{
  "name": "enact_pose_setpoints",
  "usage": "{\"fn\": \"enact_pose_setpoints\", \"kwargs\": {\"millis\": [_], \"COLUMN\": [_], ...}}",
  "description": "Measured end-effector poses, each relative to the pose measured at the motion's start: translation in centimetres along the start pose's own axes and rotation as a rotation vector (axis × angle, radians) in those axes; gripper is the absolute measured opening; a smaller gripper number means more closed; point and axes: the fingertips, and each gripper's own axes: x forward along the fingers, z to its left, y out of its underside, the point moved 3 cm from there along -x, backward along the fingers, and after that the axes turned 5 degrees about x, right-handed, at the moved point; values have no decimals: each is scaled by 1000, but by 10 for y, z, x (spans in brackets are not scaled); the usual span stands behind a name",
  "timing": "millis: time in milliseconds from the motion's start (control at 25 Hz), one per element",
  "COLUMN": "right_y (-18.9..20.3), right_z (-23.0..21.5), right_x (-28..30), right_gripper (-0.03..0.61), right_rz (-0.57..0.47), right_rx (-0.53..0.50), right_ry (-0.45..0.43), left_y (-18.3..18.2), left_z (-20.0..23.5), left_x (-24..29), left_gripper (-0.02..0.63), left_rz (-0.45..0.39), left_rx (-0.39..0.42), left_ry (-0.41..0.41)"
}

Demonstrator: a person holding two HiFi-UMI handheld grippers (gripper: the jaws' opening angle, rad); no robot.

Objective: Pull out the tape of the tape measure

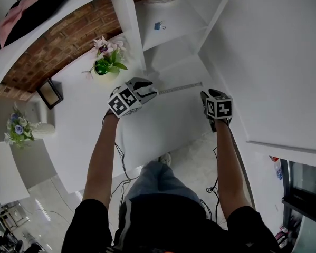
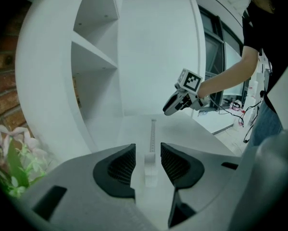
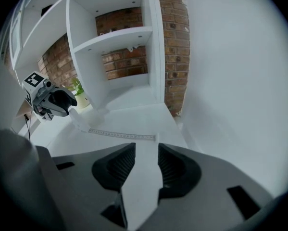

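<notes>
Bare forearms [image 1: 102,157] reach forward over the near edge of a white shelf top [image 1: 163,125], each hand carrying a gripper. At the left, the left gripper [image 1: 151,93] hangs low over the surface with its jaws spread. The white tape-measure case [image 2: 151,170] sits on the shelf top between the ribbed pads [image 2: 122,165], with a gap showing on either side, so nothing presses on it. At the right, the right gripper [image 1: 205,98] also has its jaws spread, with only bare shelf top between them. The tape [image 1: 180,88] lies pulled out flat on the surface, running from the case straight across toward the right gripper. Its free end rests just ahead of that gripper's jaws, near the right edge where the upright side panel [image 3: 230,81] rises. Farther back, toward the rear left corner, stands a potted plant [image 1: 107,62] with pale pink flowers. Behind it runs a brick wall [image 1: 57,46].
</notes>
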Motion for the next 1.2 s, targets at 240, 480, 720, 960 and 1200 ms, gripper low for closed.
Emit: {"fn": "enact_pose_setpoints", "kwargs": {"millis": [240,480,720,960,1200], "right_y": [-33,-66,-72,-61,-43], "right_z": [17,46,74,90,102], "right_x": [-46,-120,-186,-226,-237], "right_gripper": [110,2,-2,-3,-3], "right_rz": [-244,-596,-836,-924,-930], "right_rx": [42,52,59,31,33], "right_ry": [-24,-16,8,73,100], "left_y": [-42,-71,-83,-90,-92], "left_z": [3,-4,-26,-41,-63], "left_x": [-52,-110,-160,-193,-194], "left_gripper": [145,40,12,9,9], "left_rz": [-181,-370,-500,-533,-517], "left_rx": [-42,-151,-254,-266,-231], "left_ry": [-181,-425,-655,-793,-801]}}
